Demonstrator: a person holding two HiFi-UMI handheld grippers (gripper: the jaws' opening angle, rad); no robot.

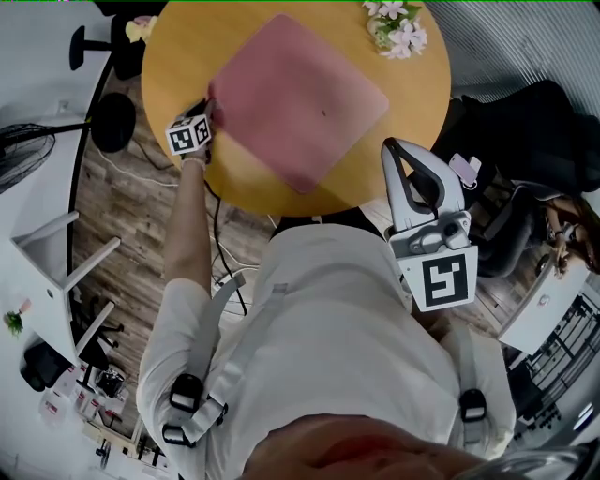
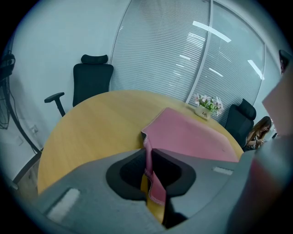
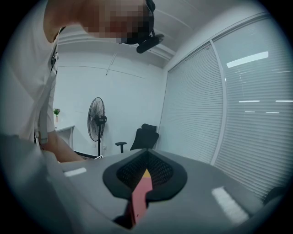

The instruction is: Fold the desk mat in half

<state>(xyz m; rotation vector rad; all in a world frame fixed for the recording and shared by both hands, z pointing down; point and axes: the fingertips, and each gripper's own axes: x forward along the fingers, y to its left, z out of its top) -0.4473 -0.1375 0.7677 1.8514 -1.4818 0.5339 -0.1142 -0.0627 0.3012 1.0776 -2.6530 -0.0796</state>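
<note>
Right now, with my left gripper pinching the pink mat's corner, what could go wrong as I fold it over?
The left gripper holds only a thin strip of the desk mat at its corner, so it could slip out mid-lift. The right gripper hangs off the table, so nothing pins the mat; it may slide rather than crease. The flowers sit close beside the mat's far edge and might get swept.

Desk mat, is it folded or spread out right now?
Spread out: the desk mat lies flat on the table, one layer, only its corner pinched in the left tool.
</note>
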